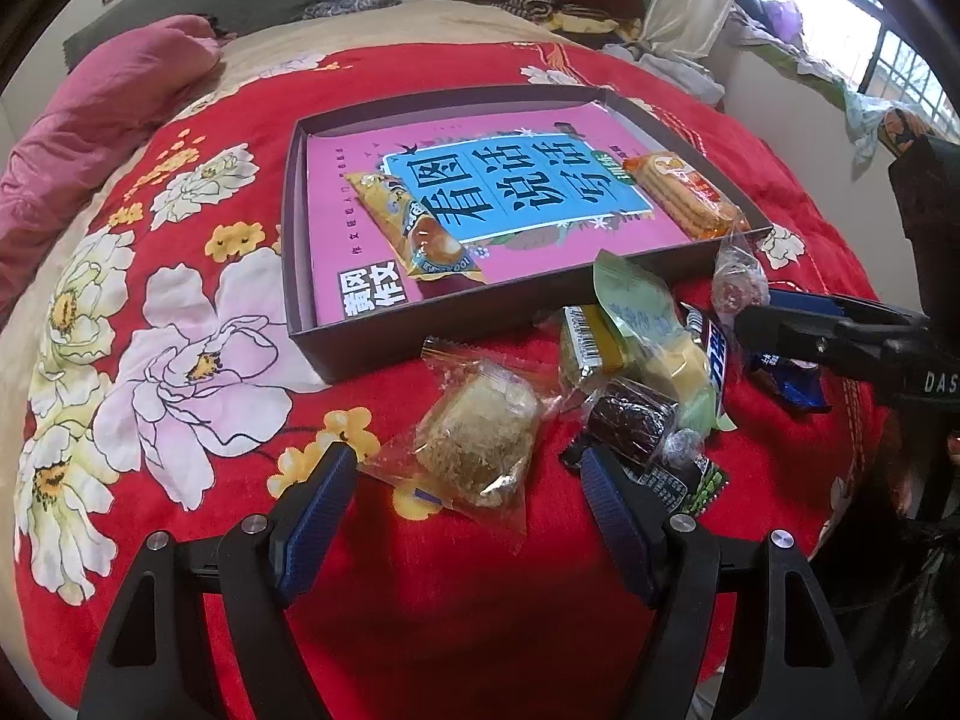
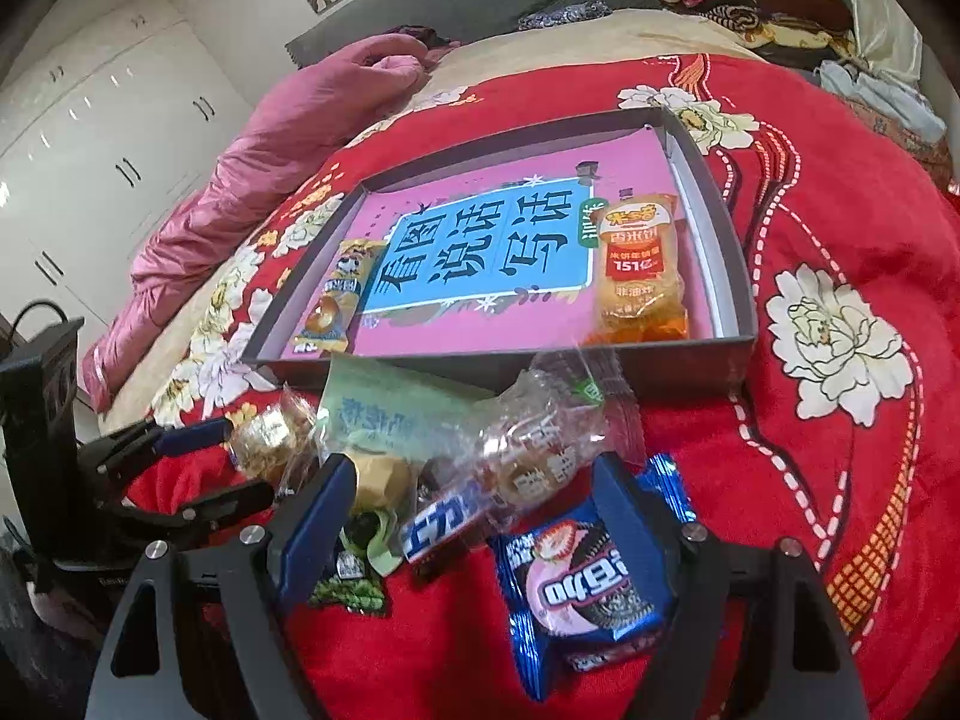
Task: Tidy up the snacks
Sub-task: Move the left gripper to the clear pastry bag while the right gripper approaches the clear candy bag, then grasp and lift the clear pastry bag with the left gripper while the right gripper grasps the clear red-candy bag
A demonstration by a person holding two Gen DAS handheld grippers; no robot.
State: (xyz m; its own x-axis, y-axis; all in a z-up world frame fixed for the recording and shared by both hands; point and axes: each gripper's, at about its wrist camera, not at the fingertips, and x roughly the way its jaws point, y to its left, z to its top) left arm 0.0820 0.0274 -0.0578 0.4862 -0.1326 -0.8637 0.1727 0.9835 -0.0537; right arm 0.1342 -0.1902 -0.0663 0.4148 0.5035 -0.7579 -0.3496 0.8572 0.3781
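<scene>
I see the snacks in a loose heap on the red floral bedspread (image 1: pixel 420 600), just in front of the shallow dark cardboard box (image 1: pixel 294 240), which holds a pink book with a blue title panel (image 1: pixel 516 192).

Two snacks already lie in the box: a yellow-wrapped bun packet (image 1: pixel 414 228) at the book's left side and an orange pack of rice crackers (image 2: pixel 642 264) at its right, both with their long axes running from the near wall toward the far one.

My left tongs (image 1: pixel 468 468) stand wide, empty, either side of a clear packet with a pale crumbly cake (image 1: pixel 480 426), without touching it. That packet lies slantwise, its long axis running from near right to far left.

My right tongs (image 2: pixel 474 492) also stand wide, holding nothing, over a blue-and-pink sandwich biscuit packet (image 2: pixel 582 588), which lies flat between the fingers with its printed face up.

Crowding the heap are a pale green pouch (image 2: pixel 384 414) leaning on the box's near wall, a crinkled clear wrapper (image 2: pixel 540 432), a blue-and-white chocolate bar (image 2: pixel 444 528) and a dark brown cake in clear wrap (image 1: pixel 630 420), overlapping one another.
</scene>
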